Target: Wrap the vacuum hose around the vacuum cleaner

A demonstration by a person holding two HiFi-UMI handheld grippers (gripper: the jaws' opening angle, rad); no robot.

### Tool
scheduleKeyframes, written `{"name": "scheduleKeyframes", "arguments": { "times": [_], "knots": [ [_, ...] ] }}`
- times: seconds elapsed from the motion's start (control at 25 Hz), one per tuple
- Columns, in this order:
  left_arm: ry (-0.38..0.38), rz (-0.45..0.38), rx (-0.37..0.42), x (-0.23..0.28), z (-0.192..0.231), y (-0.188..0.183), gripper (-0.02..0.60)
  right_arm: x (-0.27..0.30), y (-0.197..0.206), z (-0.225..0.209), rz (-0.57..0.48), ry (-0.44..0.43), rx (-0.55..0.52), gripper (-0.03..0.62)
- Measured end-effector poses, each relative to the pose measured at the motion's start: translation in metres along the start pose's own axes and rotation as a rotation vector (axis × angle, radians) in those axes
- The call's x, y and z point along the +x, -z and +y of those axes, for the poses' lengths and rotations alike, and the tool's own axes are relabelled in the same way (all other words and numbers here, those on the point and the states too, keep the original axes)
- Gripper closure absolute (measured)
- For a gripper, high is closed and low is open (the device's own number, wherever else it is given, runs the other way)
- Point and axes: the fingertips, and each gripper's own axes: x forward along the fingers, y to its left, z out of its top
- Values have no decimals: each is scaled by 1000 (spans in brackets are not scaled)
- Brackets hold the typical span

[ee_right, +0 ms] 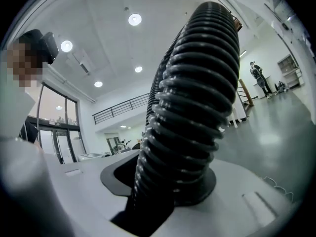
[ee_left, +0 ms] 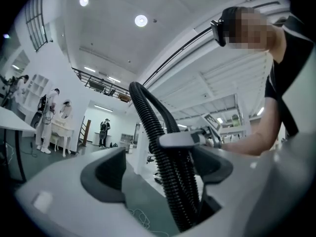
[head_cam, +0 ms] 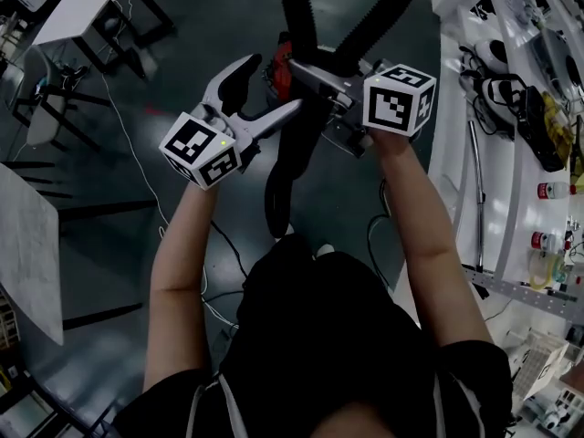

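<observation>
Now | right tool [ee_right: 168,181] clamps hose [head_cam: 294,7] | hose loop cut off at top

The ribbed hose [ee_right: 192,107] is black, the marker cubes [head_cam: 399,99] black-and-white.

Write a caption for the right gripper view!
The right gripper clamps the ribbed black vacuum hose, bright ceiling lights above.
</observation>
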Motion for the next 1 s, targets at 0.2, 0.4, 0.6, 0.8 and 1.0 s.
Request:
{"name": "scheduleKeyframes", "arguments": {
  "times": [0.2, 0.4, 0.6, 0.8, 1.0],
  "knots": [
    [34, 31, -55, 2, -4, 33, 163, 5, -13, -13, -43, 85, -7, 421],
    [70, 130, -61, 5, -16, 85, 158, 2, -37, -28, -102, 144, 15, 421],
    [105, 205, -96, -1, -22, 127, 144, 7, -63, -31, -129, 174, -4, 421],
    [198, 189, -154, -1, -30, 147, 106, 22, -84, -21, -129, 154, -18, 422],
    [357, 159, -147, 8, -43, 141, 53, 33, -90, -14, -104, 136, -14, 424]
  ]
}}
